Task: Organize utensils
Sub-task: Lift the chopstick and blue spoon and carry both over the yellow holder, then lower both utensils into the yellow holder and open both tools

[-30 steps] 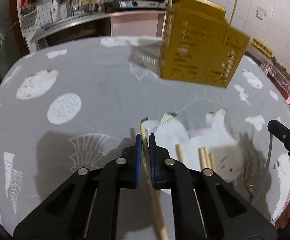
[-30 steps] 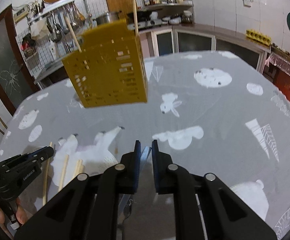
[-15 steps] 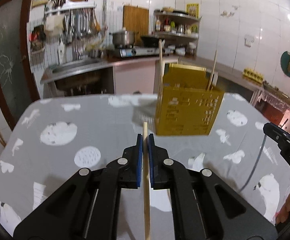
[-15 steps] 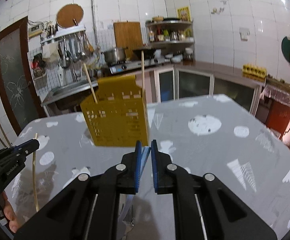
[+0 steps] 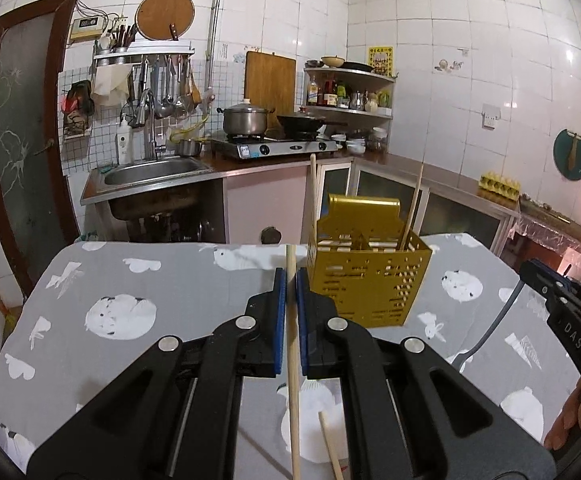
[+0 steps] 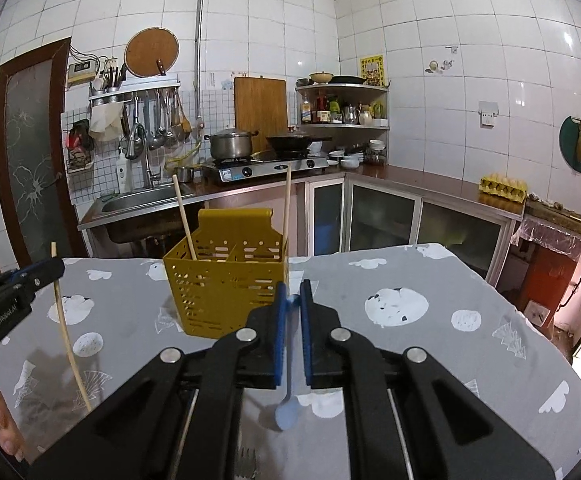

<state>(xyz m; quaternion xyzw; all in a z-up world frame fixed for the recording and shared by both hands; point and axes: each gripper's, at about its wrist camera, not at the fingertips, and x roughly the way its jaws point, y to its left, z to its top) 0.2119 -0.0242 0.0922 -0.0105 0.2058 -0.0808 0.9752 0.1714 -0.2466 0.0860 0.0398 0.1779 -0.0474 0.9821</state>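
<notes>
My left gripper (image 5: 290, 276) is shut on a wooden chopstick (image 5: 293, 380) and holds it upright above the table; the same gripper (image 6: 56, 268) and chopstick (image 6: 68, 344) show at the left of the right wrist view. My right gripper (image 6: 292, 292) is shut on a pale blue spoon (image 6: 288, 408) that hangs bowl down; this gripper also shows in the left wrist view (image 5: 530, 270). The yellow perforated utensil holder (image 6: 226, 284) stands on the table ahead with two chopsticks (image 6: 184, 220) in it. It also shows in the left wrist view (image 5: 364, 280).
The table has a grey cloth with white prints (image 6: 430, 340). Another chopstick (image 5: 330, 448) lies on it below the left gripper. A fork (image 6: 246, 462) lies below the right gripper. Kitchen counter, sink (image 5: 154, 168) and stove stand behind the table.
Both grippers have risen from the table and tilted level, the left carrying the chopstick, the right the spoon. The holder now sits lower and farther in both views.
</notes>
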